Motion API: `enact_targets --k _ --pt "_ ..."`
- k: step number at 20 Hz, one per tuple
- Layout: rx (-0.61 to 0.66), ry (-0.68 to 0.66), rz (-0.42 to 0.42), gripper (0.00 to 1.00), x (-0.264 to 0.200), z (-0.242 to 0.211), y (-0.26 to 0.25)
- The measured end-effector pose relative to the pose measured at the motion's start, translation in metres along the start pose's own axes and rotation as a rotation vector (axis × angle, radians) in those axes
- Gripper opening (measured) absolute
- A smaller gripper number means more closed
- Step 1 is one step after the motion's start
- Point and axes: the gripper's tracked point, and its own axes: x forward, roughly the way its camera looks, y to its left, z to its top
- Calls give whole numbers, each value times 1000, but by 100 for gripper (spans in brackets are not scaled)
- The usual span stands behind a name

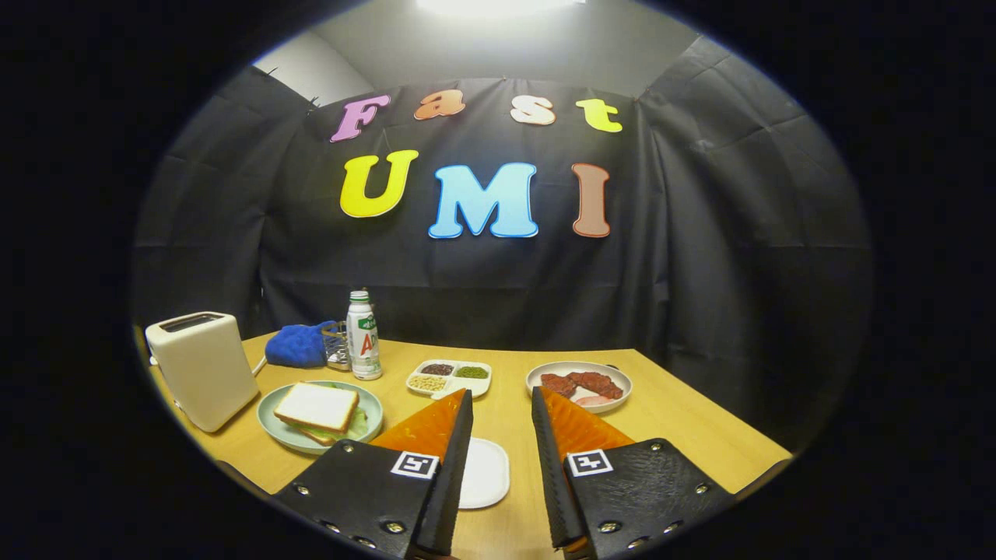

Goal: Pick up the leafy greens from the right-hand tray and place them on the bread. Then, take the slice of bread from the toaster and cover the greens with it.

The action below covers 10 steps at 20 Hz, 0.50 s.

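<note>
- Pale-green plate (274, 429), left of my claw (502, 420): a white bread slice (317, 406) lies on top, the leafy greens (359, 425) peeping out at its edge, a lower slice beneath.
- Toaster (204, 367), beside the plate: its slot shows no bread.
- Right-hand tray (537, 379) holds red pieces (no greens visible).
- My claw hangs above the desk (685, 424), fingers apart, gripping nothing.
- Judgement: the sandwich already lies as the task wants; no further grasp seems required.
</note>
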Motion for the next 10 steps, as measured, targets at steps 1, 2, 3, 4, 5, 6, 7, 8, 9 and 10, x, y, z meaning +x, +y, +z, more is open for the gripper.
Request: enact_targets --k 1,2,3,4,5,6,7,8,9,10 --pt "-5 2 1 46 -1 -1 -7" --pt "-7 7 3 46 -2 -2 -13" --pt "-7 7 8 46 -3 -3 -18" --pt "-3 7 16 46 -4 -3 -22" --pt "-1 3 20 46 -5 -3 -28" --pt "-3 -5 22 46 -5 -1 -34" --pt "-20 -17 20 46 -6 2 -40" --pt "-37 -34 23 46 -7 5 -47" --pt "-51 -51 34 46 -8 8 -50" --pt "-64 -64 47 46 -9 10 -53"
